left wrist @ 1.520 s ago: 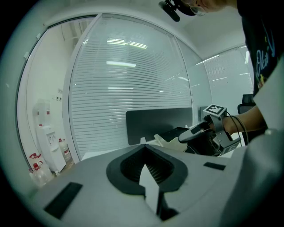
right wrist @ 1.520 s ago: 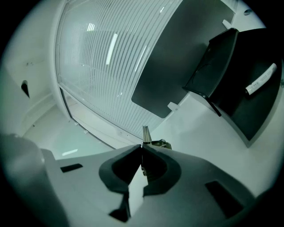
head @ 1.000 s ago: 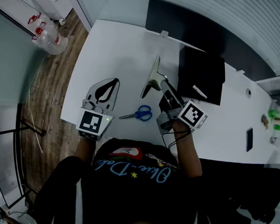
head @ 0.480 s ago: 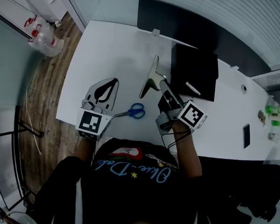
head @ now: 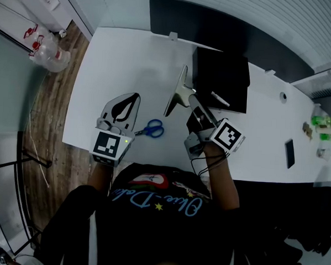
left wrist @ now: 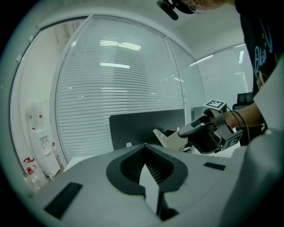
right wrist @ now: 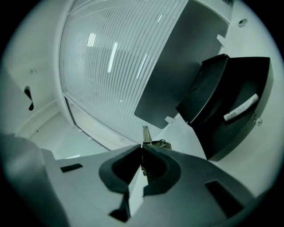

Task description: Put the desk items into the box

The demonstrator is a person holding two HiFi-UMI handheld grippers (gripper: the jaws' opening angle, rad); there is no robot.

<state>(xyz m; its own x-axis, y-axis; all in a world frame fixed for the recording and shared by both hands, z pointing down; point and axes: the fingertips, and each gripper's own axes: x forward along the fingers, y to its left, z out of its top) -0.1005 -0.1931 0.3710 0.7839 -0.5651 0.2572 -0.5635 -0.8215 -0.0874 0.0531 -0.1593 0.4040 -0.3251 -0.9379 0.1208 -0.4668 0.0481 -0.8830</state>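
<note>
Pinched in right gripper [head: 193, 102]: silver metal tool [head: 181, 90], gripped end hidden; closer to open black box [head: 230, 71] than before. Left gripper [head: 136, 96] pressed together, empty; blue-handled scissors [head: 151, 129] on white desk [head: 119, 60].

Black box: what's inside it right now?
One white pen lies inside the black box. Nothing else shows there, but the dark interior's corners can't be made out. The metal tool in the right gripper is outside it.
</note>
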